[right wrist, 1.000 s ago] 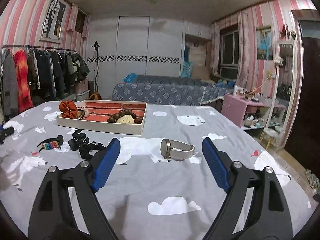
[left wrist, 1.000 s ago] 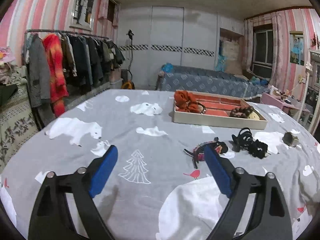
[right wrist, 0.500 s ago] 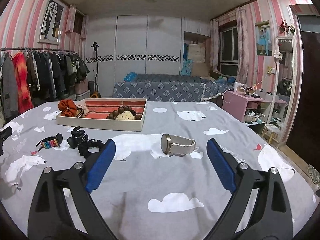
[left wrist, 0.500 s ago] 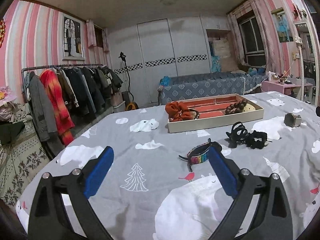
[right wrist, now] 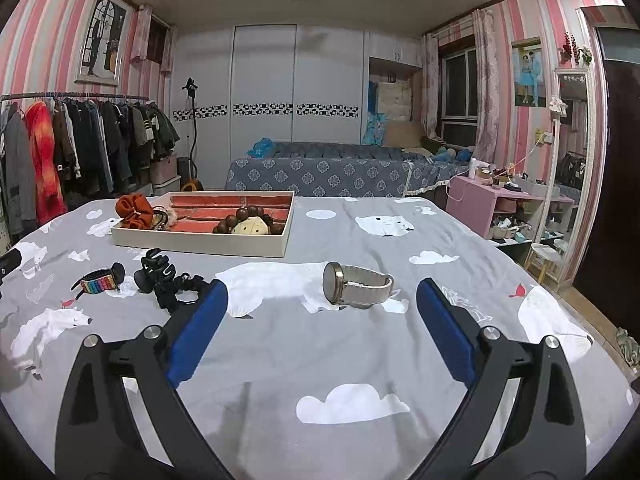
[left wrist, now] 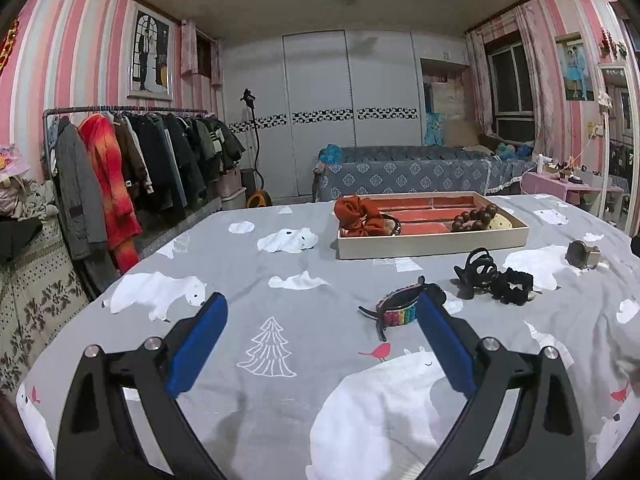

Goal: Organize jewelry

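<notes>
While lined up on the watch (right wrist: 354,283), right claw (right wrist: 322,312) gaping wide, gripping nothing. Left claw (left wrist: 322,320) equally spread and empty, rainbow bracelet (left wrist: 400,308) by its right pad. Tray (right wrist: 200,240) beyond on the surface, awaiting strays. Since half a second ago: left view levelled, right barely shifted.

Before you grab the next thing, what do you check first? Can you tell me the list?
1. Right claw open: ok.
2. Left claw open: ok.
3. Watch lying free on the bedspread, in line with the right claw: ok.
4. Rainbow bracelet near the left claw: ok, though its right finger hides part of it.
5. Tray has bare space: ok.
6. Black hair clip separate from black scrunchie: cannot tell.
</notes>
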### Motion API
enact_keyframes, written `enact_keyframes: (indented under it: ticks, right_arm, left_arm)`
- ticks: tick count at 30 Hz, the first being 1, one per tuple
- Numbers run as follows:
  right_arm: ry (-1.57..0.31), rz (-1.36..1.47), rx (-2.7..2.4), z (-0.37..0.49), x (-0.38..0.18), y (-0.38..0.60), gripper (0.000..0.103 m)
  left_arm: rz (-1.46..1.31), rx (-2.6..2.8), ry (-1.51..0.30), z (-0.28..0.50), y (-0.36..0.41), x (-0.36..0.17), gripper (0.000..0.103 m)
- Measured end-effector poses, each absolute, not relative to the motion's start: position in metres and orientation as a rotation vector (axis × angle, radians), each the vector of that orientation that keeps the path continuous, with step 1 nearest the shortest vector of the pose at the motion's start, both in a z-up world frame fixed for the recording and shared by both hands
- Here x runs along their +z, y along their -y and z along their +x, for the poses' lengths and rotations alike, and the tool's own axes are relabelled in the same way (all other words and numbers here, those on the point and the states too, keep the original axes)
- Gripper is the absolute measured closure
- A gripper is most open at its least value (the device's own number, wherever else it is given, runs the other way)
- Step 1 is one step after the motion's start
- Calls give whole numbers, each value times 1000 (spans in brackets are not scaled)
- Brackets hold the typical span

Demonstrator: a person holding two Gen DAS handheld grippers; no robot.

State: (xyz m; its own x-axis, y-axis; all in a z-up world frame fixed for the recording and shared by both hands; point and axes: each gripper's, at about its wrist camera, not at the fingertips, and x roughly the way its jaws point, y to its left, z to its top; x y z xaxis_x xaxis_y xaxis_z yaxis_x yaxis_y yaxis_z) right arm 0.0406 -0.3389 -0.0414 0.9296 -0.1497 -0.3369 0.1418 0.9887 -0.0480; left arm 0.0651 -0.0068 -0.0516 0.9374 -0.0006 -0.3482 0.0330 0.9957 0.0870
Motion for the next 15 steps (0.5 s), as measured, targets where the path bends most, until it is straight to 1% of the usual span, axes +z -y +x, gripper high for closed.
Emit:
enact_keyframes:
  ticks: [15]
  right_arm:
    - [-357,-25,-148,45,-43,337,8]
  left_arm:
    - [84,-18,-357,65,6,-54,8]
